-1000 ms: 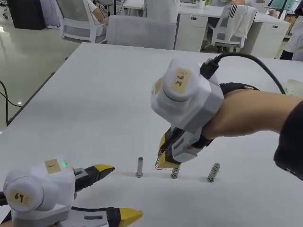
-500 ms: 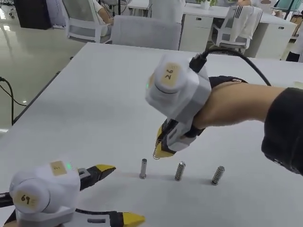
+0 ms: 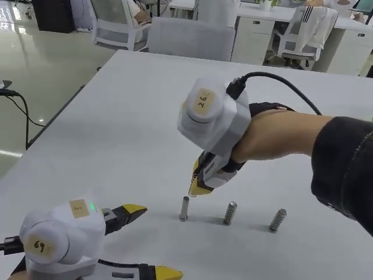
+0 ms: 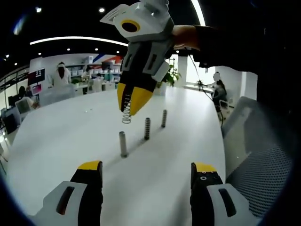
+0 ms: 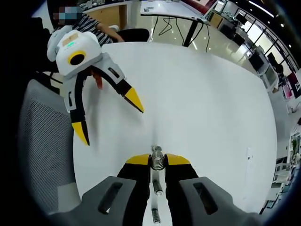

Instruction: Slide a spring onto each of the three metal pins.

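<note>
**Last spring hanging just above the one bare pin**

At the near left, the left gripper (image 3: 152, 240) is resting low over the tabletop (image 3: 128, 116) with its jaws spread wide and nothing between them. It is sitting well short of the row of pins, seemingly parked there to leave the work free for the other hand.

To its right, three pins are standing upright in a line on the tabletop. The leftmost, the bare pin (image 3: 185, 208), is carrying no spring, so it is the one waiting to be filled. Just above it and a touch to its right, the right gripper (image 3: 198, 188) is pointing steeply downward, its jaws pinched narrow on the last spring (image 3: 192, 189).

The spring is hanging lengthwise from the yellow tips, with its lower end free and clear of the pin's top. It is probably being held that way so the coil can drop straight over the pin. In the left gripper view a small gap is showing between the spring's bottom and the pin. The spring is sitting nearly, though perhaps not exactly, over the pin's line, so a slight sideways correction may be needed before lowering.

Further right, the middle pin (image 3: 229, 213) and the right pin (image 3: 277, 220) are each wearing a spring, which puts the task at two of three done.
</note>
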A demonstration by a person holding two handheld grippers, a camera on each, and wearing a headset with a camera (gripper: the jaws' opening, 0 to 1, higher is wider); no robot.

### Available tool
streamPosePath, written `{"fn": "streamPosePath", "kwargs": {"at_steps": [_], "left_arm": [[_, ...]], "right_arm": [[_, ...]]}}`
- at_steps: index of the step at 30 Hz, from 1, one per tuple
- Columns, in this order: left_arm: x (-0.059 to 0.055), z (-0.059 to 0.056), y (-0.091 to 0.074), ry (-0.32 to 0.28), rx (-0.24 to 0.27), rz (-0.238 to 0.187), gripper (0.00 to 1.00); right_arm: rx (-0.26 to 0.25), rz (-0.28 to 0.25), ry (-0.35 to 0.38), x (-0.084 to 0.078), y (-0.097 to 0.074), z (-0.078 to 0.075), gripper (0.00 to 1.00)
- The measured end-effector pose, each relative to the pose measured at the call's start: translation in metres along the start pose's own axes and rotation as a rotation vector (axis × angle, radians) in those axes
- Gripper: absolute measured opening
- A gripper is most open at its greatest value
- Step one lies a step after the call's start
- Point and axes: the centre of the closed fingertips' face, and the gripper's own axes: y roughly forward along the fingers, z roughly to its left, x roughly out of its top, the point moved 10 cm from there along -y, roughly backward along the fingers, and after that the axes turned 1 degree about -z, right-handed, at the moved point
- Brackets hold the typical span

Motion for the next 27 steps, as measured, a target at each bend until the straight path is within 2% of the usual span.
{"fn": "streamPosePath", "kwargs": {"at_steps": [22,27], "left_arm": [[-0.003,0.002,-0.002,-0.015,0.012,0.001,0.71],[-0.004,0.002,-0.002,-0.020,0.011,0.001,0.71]], "right_arm": [[0.041,-0.005,0.015,0.003,0.016,-0.003,0.08],[0.040,0.014,0.003,0.003,0.017,-0.002,0.08]]}}
